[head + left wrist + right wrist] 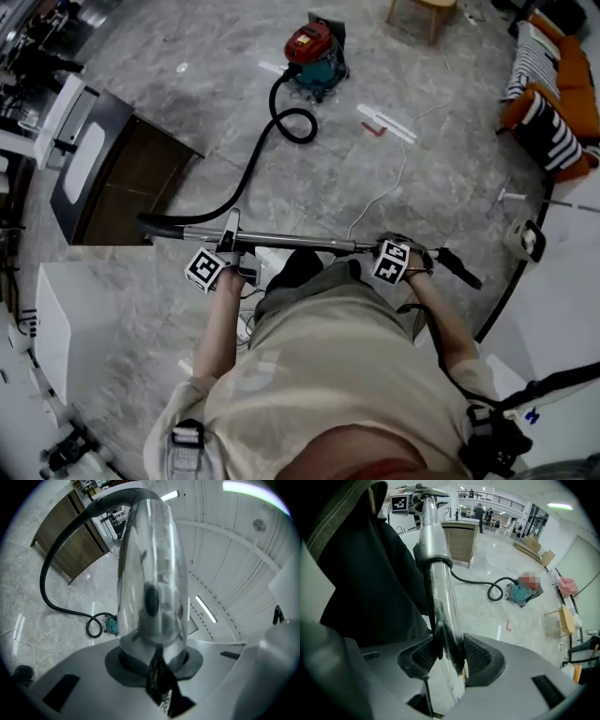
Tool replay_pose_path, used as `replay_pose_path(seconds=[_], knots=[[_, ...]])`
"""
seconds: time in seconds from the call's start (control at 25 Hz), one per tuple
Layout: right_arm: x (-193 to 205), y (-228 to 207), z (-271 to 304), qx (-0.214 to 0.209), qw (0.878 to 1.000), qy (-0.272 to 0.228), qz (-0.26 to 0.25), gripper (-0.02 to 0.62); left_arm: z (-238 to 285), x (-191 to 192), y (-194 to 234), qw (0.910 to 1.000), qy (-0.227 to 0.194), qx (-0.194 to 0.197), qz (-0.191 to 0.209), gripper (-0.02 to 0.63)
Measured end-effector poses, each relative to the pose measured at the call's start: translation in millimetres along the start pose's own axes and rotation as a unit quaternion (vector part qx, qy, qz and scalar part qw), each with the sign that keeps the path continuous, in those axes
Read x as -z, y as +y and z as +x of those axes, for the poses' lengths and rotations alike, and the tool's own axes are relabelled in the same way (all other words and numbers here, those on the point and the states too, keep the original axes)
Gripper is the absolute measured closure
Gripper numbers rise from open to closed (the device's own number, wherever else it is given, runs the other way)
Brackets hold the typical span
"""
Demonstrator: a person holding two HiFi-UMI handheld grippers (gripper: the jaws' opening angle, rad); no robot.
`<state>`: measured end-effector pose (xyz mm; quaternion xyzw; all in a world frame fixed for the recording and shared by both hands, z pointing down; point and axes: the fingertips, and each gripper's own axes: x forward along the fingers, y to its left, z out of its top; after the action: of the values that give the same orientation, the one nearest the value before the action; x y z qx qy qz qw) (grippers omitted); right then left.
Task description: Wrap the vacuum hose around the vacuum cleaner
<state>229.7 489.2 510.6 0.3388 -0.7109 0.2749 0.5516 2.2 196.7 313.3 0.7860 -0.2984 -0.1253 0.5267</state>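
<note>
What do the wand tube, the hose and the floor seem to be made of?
The wand tube: probably polished metal; it mirrors the room. The hose: likely flexible black plastic or rubber; it curves and loops, matte. The floor: looks like polished grey stone or tile, veined, with glossy reflections.

Floor: glossy grey marbled stone floor (309, 178), catching the light.
Counter: dark wood counter (122, 187) with a pale top, at the left of the head view.
White unit: white cabinet (56, 314) near the counter, lower left.
Sofa: orange sofa (574, 66) with striped cushions (548, 131), top right.
Stool: pale wooden stool (427, 11) at the top edge.
On the floor: white cord (389, 187); white strip (386, 122) with a red mark (374, 129) just beside it.
Ceiling: white panelled ceiling (234, 550) with lit strip lights (206, 609).
Far end: railed balcony (501, 499), cardboard boxes (534, 545), and distant people (478, 512) standing.
</note>
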Motion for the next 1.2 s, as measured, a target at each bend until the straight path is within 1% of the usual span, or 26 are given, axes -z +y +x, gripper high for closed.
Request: replay_pose_path(seconds=[0.08, 0.16, 0.32, 0.44, 0.6, 0.68, 0.76, 0.88, 1.0, 1.12, 1.2], knots=[[-2, -3, 3, -0.009, 1.000, -0.002, -0.004, 0.449, 3, -2, 2, 0.9999, -0.001, -0.012, 0.000, 0.528], [-2, -6, 7, -0.018, 1.000, 0.005, -0.013, 0.449, 7, -1, 5, 0.9999, -0.001, -0.016, -0.003, 0.526], [6, -26, 9, -0.027, 0.998, 0.029, -0.039, 0.449, 24, 4, 12, 0.9998, -0.005, -0.009, -0.018, 0.522], [10, -61, 5, -0.019, 0.997, 0.046, -0.051, 0.449, 44, 6, 27, 0.9989, -0.016, -0.013, -0.042, 0.518], [8, -119, -4, 0.004, 0.995, 0.072, -0.064, 0.449, 72, 9, 54, 0.9939, -0.044, -0.028, -0.098, 0.518], [1, -146, -8, 0.012, 0.994, 0.083, -0.068, 0.449, 87, 5, 70, 0.9907, -0.051, -0.045, -0.118, 0.518], [-9, -172, -11, 0.015, 0.993, 0.092, -0.071, 0.449, 107, -2, 82, 0.9882, -0.052, -0.053, -0.134, 0.518], [-29, -203, -10, 0.011, 0.992, 0.106, -0.073, 0.449, 137, -18, 97, 0.9855, -0.045, -0.048, -0.156, 0.518], [-44, -228, -3, 0.005, 0.992, 0.112, -0.065, 0.449, 172, -32, 109, 0.9859, -0.027, -0.043, -0.159, 0.518], [-52, -252, 2, 0.003, 0.993, 0.111, -0.047, 0.449, 209, -44, 108, 0.9891, -0.005, -0.036, -0.143, 0.518], [-53, -267, 2, 0.003, 0.993, 0.110, -0.039, 0.449, 231, -48, 98, 0.9909, 0.007, -0.023, -0.133, 0.518]])
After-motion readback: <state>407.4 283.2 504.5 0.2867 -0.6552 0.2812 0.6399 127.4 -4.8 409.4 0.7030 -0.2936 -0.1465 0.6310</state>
